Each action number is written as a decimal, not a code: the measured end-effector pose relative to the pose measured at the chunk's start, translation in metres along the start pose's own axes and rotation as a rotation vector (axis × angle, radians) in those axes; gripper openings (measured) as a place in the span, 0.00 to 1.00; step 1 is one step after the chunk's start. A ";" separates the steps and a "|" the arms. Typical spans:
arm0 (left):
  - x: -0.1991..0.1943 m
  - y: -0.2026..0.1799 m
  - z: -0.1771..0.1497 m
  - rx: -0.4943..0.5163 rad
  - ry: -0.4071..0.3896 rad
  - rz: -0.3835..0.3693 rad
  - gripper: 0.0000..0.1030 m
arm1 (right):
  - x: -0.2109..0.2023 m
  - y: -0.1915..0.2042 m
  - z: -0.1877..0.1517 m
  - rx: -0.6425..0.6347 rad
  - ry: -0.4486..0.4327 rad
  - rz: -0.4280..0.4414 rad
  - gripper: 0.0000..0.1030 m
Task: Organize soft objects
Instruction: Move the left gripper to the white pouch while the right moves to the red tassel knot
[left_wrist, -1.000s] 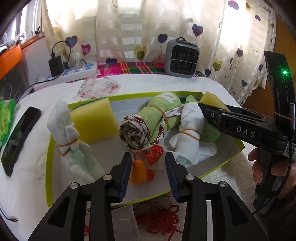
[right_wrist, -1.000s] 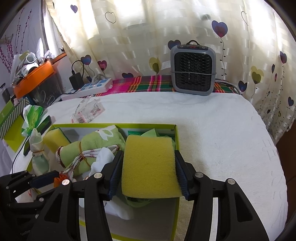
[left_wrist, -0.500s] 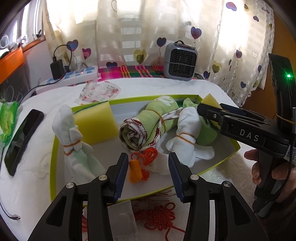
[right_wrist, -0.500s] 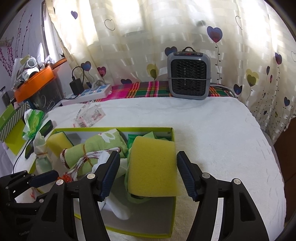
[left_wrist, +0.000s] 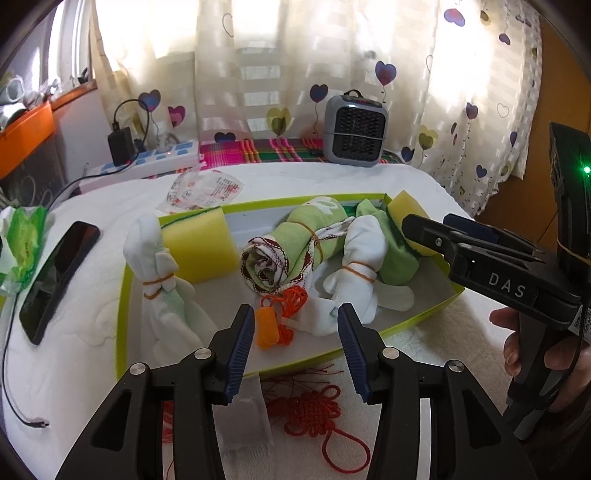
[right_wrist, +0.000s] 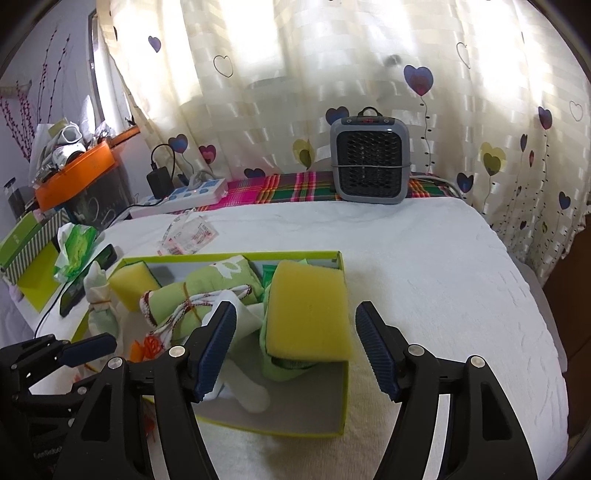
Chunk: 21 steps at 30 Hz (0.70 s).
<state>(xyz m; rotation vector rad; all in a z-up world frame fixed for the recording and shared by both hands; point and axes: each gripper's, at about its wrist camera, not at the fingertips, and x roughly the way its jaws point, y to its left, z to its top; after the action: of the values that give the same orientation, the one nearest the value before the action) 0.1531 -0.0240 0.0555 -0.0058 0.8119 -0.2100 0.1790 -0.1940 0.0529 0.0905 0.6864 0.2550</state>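
A lime-green box (left_wrist: 122, 295) (right_wrist: 341, 402) on the white bed holds soft things. A yellow sponge (right_wrist: 308, 314) rests on a green cloth at its right end, also seen in the left wrist view (left_wrist: 402, 206). Another yellow sponge (left_wrist: 199, 243) stands at the left. A rolled green towel (left_wrist: 295, 243), two white tied cloth bundles (left_wrist: 155, 258) (left_wrist: 358, 266) and an orange tag with red cord (left_wrist: 269, 326) lie inside. My right gripper (right_wrist: 295, 347) is open, just behind the sponge. My left gripper (left_wrist: 295, 339) is open and empty above the box's near edge.
A red knotted cord (left_wrist: 317, 406) and a small white sachet (left_wrist: 243, 421) lie on the bed in front of the box. A phone (left_wrist: 59, 273) and green tissue pack (left_wrist: 22, 243) lie left. A grey heater (right_wrist: 369, 158), power strip (right_wrist: 177, 197) and plastic packet (left_wrist: 203, 188) sit beyond.
My right gripper has let go of the yellow sponge, opened wide and drawn back. The sponge stays on the box's right end. My left gripper has drawn back from the orange tag and opened wider.
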 end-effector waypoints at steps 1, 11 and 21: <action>-0.002 -0.001 -0.001 0.000 -0.002 0.002 0.45 | -0.002 0.000 -0.001 0.001 -0.002 0.001 0.66; -0.022 0.001 -0.012 0.001 -0.026 0.009 0.45 | -0.025 0.010 -0.013 0.003 -0.028 0.014 0.66; -0.043 0.023 -0.031 -0.035 -0.046 -0.004 0.45 | -0.040 0.023 -0.035 0.013 0.006 0.042 0.66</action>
<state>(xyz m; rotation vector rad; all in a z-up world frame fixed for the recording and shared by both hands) 0.1064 0.0086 0.0632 -0.0451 0.7696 -0.1985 0.1220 -0.1826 0.0542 0.1161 0.6925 0.2911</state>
